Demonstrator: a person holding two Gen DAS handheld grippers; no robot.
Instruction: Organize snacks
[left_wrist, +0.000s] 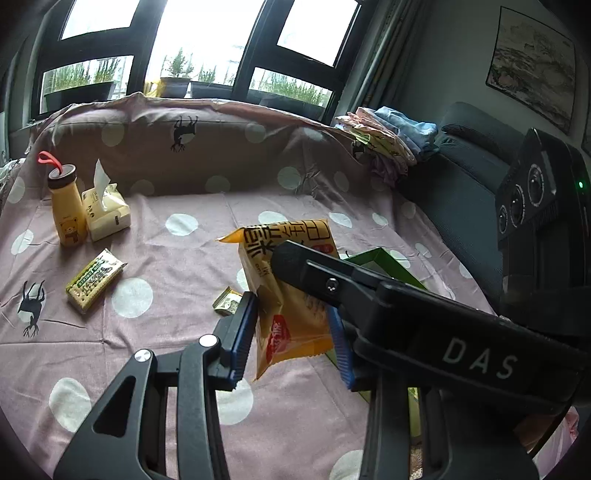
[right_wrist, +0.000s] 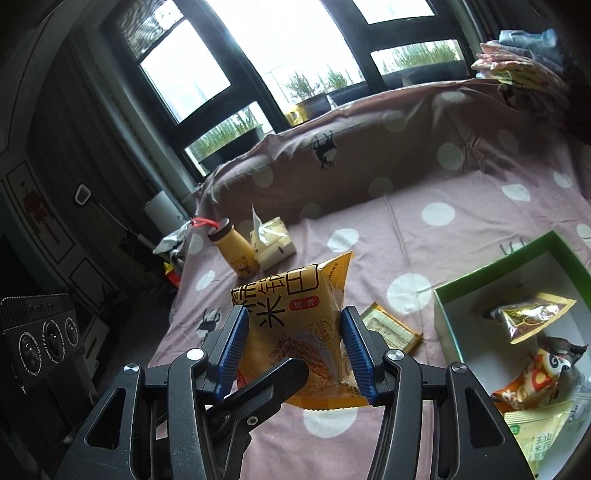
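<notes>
An orange snack bag (left_wrist: 291, 295) with large black characters hangs in the air above the spotted pink sheet (left_wrist: 177, 266). My left gripper (left_wrist: 291, 325) is shut on its lower part, blue pads (left_wrist: 243, 332) against both faces. My right gripper (right_wrist: 293, 325) is shut on the same bag (right_wrist: 295, 314) from its two sides. The right gripper's black finger (left_wrist: 314, 277) crosses the bag in the left wrist view. The left one's finger (right_wrist: 273, 384) crosses it in the right wrist view. A green box (right_wrist: 439, 291) with a white inside lies to the right and holds several snack packs.
On the sheet lie a green biscuit pack (left_wrist: 94, 282) and a small gold packet (right_wrist: 391, 326). A yellow bottle (left_wrist: 66, 210) and a tissue pack (left_wrist: 107, 210) stand at the far left. Folded clothes (left_wrist: 388, 144) rest on the raised back edge. Windows lie beyond.
</notes>
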